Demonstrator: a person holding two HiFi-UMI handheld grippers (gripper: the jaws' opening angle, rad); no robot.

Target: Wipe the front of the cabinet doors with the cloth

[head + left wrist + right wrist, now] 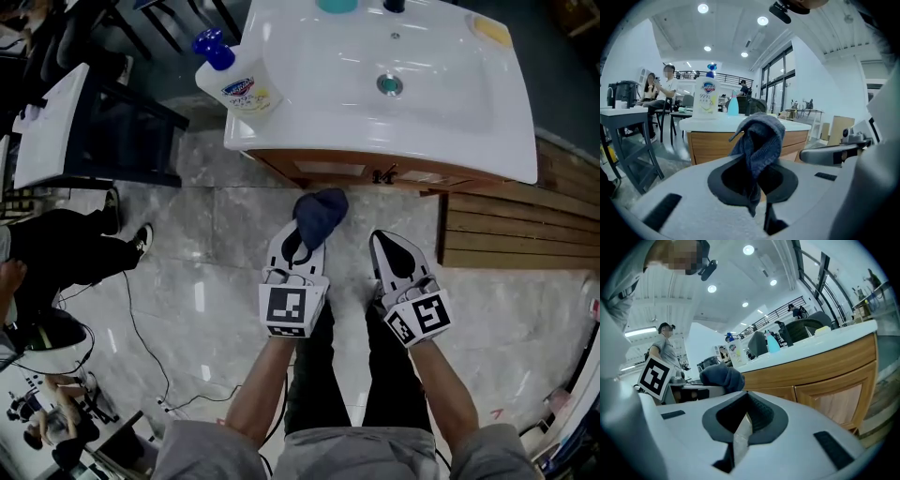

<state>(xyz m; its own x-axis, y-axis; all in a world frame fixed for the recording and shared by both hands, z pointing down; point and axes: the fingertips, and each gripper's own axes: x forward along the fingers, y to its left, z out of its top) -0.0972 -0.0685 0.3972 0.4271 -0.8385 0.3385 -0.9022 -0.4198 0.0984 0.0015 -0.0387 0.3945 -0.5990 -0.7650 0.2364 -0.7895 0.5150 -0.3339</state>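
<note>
A dark blue cloth (319, 215) (759, 140) is bunched up between the jaws of my left gripper (302, 246) (757, 180), which is shut on it a little short of the wooden cabinet doors (361, 172) (710, 143) under the white sink (309, 84). My right gripper (396, 253) (740, 423) is shut with nothing in it, level with the left one. In the right gripper view the cabinet doors (829, 399) stand just ahead on the right and the cloth (723, 377) shows at the left.
A white soap bottle with a blue cap (230, 80) stands on the sink's left corner. Wooden slats (511, 230) lie on the floor to the right. A dark table frame (103, 122) and a seated person's legs (75, 248) are at the left.
</note>
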